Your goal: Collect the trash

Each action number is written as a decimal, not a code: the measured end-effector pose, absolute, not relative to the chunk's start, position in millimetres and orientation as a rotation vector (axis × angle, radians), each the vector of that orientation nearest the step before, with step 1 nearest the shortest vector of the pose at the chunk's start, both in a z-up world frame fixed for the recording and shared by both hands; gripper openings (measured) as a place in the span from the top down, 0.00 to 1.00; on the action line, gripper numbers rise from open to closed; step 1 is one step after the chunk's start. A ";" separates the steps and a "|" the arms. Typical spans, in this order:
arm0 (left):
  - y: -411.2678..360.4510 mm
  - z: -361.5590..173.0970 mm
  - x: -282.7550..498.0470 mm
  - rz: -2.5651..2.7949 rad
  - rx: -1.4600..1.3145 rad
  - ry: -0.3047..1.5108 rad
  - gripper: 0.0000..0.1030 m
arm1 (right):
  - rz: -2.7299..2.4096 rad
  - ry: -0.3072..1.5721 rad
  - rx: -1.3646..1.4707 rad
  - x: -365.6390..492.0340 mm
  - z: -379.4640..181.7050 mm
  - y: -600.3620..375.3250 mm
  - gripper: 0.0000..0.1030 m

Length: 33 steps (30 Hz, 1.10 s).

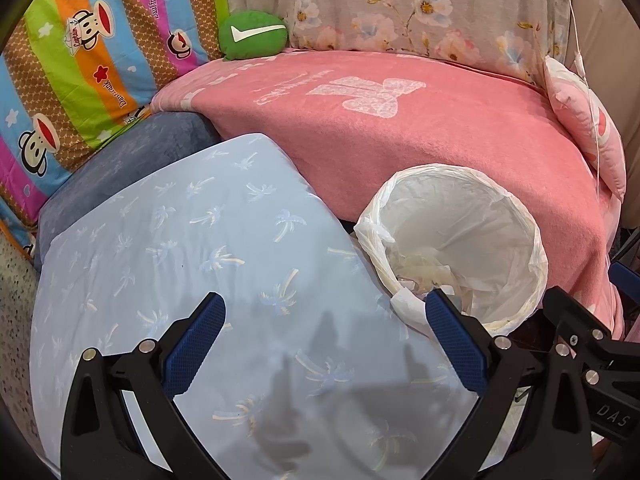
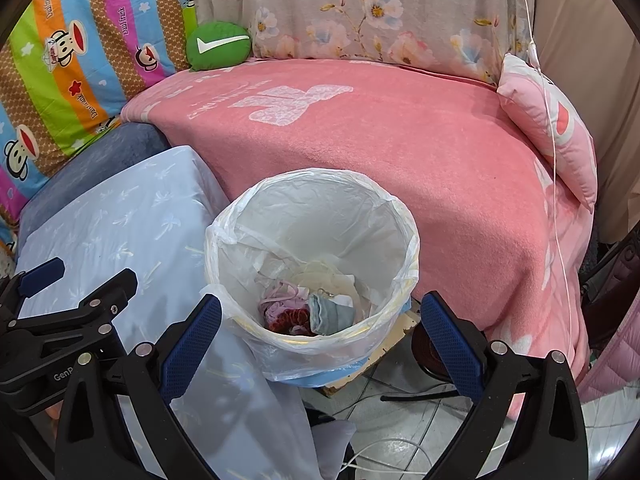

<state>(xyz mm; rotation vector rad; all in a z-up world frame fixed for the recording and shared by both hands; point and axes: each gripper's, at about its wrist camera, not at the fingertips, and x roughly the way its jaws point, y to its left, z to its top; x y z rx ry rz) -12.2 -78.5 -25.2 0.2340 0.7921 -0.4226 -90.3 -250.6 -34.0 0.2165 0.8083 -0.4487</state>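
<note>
Bin (image 2: 394, 216) between spread right gripper (image 2: 320, 334) fingers

A salmon-pink fleece blanket (image 2: 400, 168) is showing white motifs; at nine o'clock, a pale-blue cushion (image 1: 192, 280) is wearing palm prints, beside a white-lined bin (image 2: 312, 248).

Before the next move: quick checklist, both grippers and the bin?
1. Left gripper open and empty: ok, nothing between the fingers.
2. Right gripper open and empty: ok.
3. Bin upright, mouth clear: ok.
4. Liner folded over the rim: ok where it shows; near edge is partly behind the fingers.
5. Room left in bin: ok, the trash only covers the bottom.
6. More trash to collect: cannot tell; none shows on the pink blanket or the blue sheet.
</note>
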 end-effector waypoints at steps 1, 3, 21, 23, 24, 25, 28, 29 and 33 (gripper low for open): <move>-79.0 -25.2 -11.9 -0.422 0.234 0.793 0.07 | -0.449 0.809 0.216 -90.2 -34.0 -250.3 0.06; -78.6 -25.4 -11.9 -0.421 0.233 0.795 0.07 | -0.448 0.808 0.217 -90.4 -33.8 -250.4 0.06; -82.9 -27.9 -13.5 -0.423 0.235 0.806 0.07 | -0.451 0.807 0.219 -91.5 -34.2 -251.7 0.06; -83.2 -28.1 -14.0 -0.423 0.236 0.806 0.07 | -0.452 0.807 0.219 -92.2 -34.3 -251.7 0.06; -83.4 -27.9 -14.0 -0.423 0.236 0.807 0.07 | -0.451 0.807 0.219 -92.0 -34.3 -252.0 0.06; -83.4 -27.9 -14.0 -0.423 0.236 0.808 0.07 | -0.452 0.807 0.219 -92.3 -34.1 -251.9 0.06; -84.4 -28.7 -15.1 -0.425 0.240 0.811 0.07 | -0.450 0.808 0.219 -91.9 -34.3 -252.4 0.06; -84.5 -28.8 -15.2 -0.425 0.241 0.811 0.07 | -0.451 0.807 0.219 -92.0 -34.2 -252.3 0.06; -84.7 -29.3 -14.6 -0.426 0.242 0.816 0.07 | -0.450 0.807 0.219 -91.9 -34.3 -252.7 0.06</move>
